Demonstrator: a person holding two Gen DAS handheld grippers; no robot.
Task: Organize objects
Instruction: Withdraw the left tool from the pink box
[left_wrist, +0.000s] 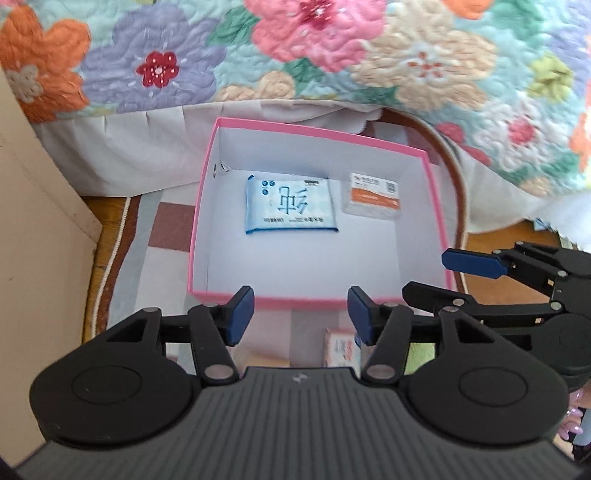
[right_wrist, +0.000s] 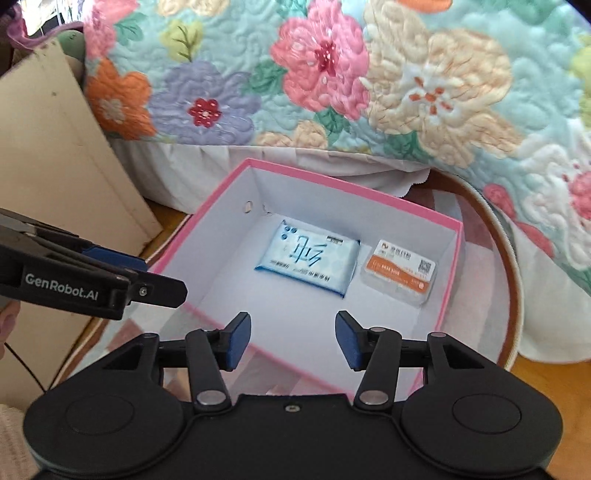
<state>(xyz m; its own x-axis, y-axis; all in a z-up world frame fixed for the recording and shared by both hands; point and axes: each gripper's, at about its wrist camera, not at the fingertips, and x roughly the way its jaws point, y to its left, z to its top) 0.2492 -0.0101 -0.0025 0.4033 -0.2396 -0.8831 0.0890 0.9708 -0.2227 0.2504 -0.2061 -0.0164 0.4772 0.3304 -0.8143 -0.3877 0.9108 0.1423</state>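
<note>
A pink box (left_wrist: 201, 206) with a white inside stands open on a rug; it also shows in the right wrist view (right_wrist: 448, 273). In it lie a blue tissue pack (left_wrist: 290, 205) (right_wrist: 308, 260) and a small clear case with an orange label (left_wrist: 373, 195) (right_wrist: 400, 271). My left gripper (left_wrist: 301, 314) is open and empty, just before the box's near rim. My right gripper (right_wrist: 291, 339) is open and empty above the near rim. A small white and orange box (left_wrist: 341, 347) lies on the rug below the left gripper.
A floral quilt (left_wrist: 295, 48) (right_wrist: 332, 74) hangs over the bed behind the box. A beige cabinet side (left_wrist: 40, 206) (right_wrist: 55, 166) stands to the left. The patterned rug (left_wrist: 162, 236) has a brown rim over a wooden floor (left_wrist: 495, 254).
</note>
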